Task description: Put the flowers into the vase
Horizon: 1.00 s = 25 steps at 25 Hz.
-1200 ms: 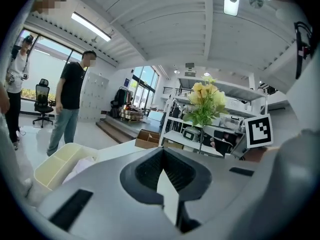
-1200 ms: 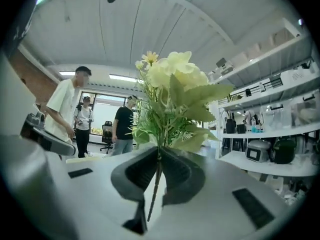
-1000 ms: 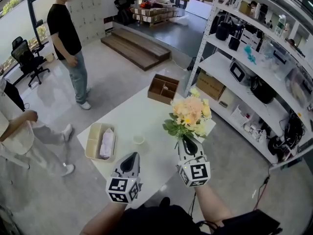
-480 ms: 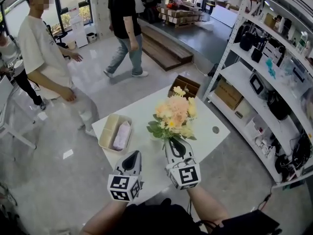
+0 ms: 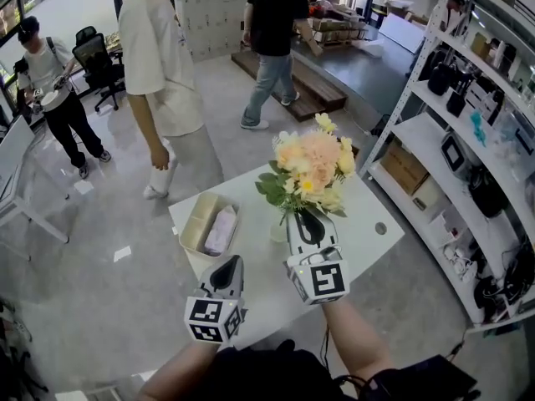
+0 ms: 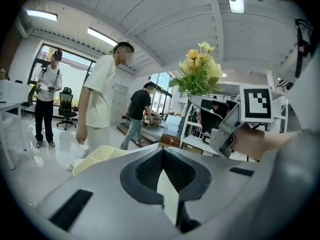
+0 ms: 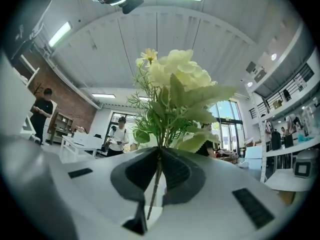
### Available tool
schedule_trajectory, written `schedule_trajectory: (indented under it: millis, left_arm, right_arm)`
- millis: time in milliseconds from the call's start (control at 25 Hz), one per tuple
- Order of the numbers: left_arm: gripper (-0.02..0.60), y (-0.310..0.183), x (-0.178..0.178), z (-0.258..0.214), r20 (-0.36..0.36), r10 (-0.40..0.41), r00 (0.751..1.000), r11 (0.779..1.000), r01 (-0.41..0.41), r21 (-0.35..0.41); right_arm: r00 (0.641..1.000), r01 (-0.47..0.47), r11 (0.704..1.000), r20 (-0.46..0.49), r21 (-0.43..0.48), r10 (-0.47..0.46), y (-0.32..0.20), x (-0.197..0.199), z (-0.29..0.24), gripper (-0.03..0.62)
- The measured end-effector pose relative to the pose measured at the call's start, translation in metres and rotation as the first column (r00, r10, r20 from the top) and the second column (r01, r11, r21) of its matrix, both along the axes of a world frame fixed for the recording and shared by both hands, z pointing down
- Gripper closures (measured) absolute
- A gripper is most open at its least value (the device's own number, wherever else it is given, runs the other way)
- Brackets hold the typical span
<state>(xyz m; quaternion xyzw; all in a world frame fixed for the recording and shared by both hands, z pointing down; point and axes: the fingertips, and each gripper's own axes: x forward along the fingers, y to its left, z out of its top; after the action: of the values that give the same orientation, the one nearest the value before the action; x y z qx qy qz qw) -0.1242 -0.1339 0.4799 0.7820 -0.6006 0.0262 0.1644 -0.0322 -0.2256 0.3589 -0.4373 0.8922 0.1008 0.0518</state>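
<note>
A bunch of peach and yellow flowers (image 5: 311, 164) with green leaves stands upright over the white table (image 5: 359, 241). My right gripper (image 5: 307, 215) is shut on its thin stems; in the right gripper view the stem (image 7: 156, 176) runs between the closed jaws with the flowers (image 7: 175, 81) above. A small pale vase (image 5: 277, 230) shows partly behind the leaves, just left of that gripper. My left gripper (image 5: 226, 266) hangs lower left over the table's near edge, jaws together and holding nothing (image 6: 161, 152). From there the flowers (image 6: 200, 71) rise at the upper right.
A cream tray (image 5: 197, 220) with a pale cloth lies on the table's left part. Metal shelving (image 5: 468, 132) full of gear runs along the right. A person in a white shirt (image 5: 163, 65) stands close behind the table; two others (image 5: 272, 32) (image 5: 50, 82) are farther off.
My right gripper has risen and carried the flowers up and toward the vase. The left gripper has shifted a little. The people behind the table have walked to new spots.
</note>
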Motion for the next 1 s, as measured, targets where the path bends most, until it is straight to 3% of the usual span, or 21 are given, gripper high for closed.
schedule_trajectory:
  millis: [240,600,1000]
  left_arm:
    - [0.578,0.000,-0.008,0.007,-0.001,-0.009,1.000,1.000,0.009,-0.022]
    - [0.578,-0.003,-0.010,0.017,-0.003,0.000,1.000,0.999,0.000,-0.051]
    - [0.578,-0.006,-0.010,0.021,-0.002,0.009,1.000,0.998,-0.009,-0.063]
  right_arm:
    - [1.000,-0.007,1.000,-0.026,-0.015,0.007,-0.014,-0.007,0.015,0.569]
    - [0.995,-0.049,0.974,-0.094,-0.223,0.028,-0.026,-0.005,0.112,0.569]
    - [0.981,-0.073,0.930,-0.194,-0.360,0.002,-0.029,-0.005,0.177,0.568]
